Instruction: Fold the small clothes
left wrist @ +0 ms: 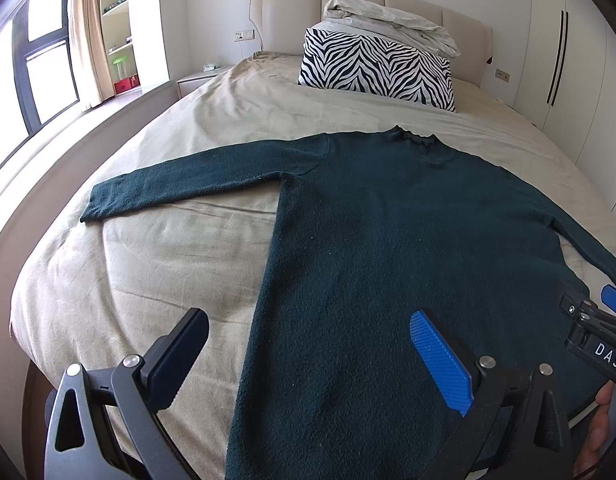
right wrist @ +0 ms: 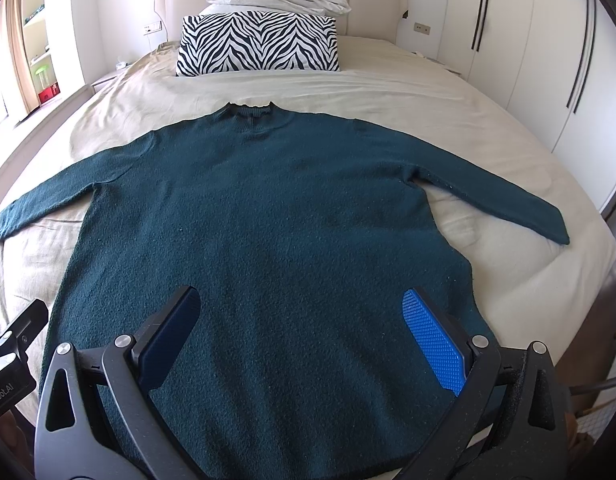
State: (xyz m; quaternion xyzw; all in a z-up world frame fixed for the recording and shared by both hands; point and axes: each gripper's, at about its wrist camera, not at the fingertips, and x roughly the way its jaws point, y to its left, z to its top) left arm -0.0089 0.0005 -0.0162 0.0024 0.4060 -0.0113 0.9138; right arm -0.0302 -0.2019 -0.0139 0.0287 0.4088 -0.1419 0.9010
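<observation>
While the dark green sweater [right wrist: 267, 220] lies flat on the bed [right wrist: 408, 92] with both sleeves spread out wide, the left gripper [left wrist: 308, 364] hangs above its bottom left edge with its jaws wide apart and nothing in them. The right gripper [right wrist: 308, 344] is over the bottom middle of the sweater, wide apart and empty too. A zebra pillow [right wrist: 257, 44] sits near the headboard.

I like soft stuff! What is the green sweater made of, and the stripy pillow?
The sweater looks like knitted wool or a similar yarn: its surface is fuzzy, nubbly and matte. The stripy pillow looks like smooth woven cloth with a printed zebra pattern, flat with no fuzz. The exact fibres cannot be told from here.
</observation>
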